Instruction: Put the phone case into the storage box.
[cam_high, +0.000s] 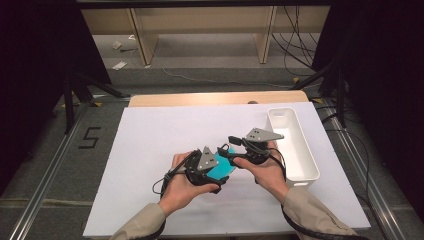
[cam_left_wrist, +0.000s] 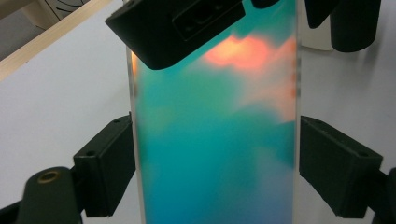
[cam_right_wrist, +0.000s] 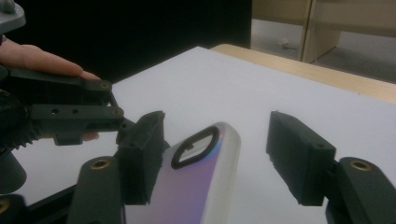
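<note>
Iridescent plastic — a phone case (cam_high: 222, 167) shimmering teal in the high view and violet in the right gripper view — is being held above the white desk (cam_high: 150, 150), near its front middle, between the person's two hands. The left tool (cam_left_wrist: 217, 158) is gripping it across its width: in the left gripper view both black pads are pressing against the case's long edges, so this tool is pinching the case. The right tool (cam_right_wrist: 215, 158) is standing spread, its jaws well apart on either side of the case's camera-cutout end; in the right gripper view one pad is sitting close beside the case's edge while the other is clear of it, and I cannot tell whether the near pad is touching.

Judging from this, a hand-over is under way: the left tool is carrying the case while the right is lining up on its free end. The next move probably calls for the right tool to centre on the case and close firmly on its edges before the left lets go — the plastic looks smooth and could slip or twist if pinched off-centre. A white oblong bin (cam_high: 295, 145) is standing just to the right of the hands, a likely place for the case to go.
</note>
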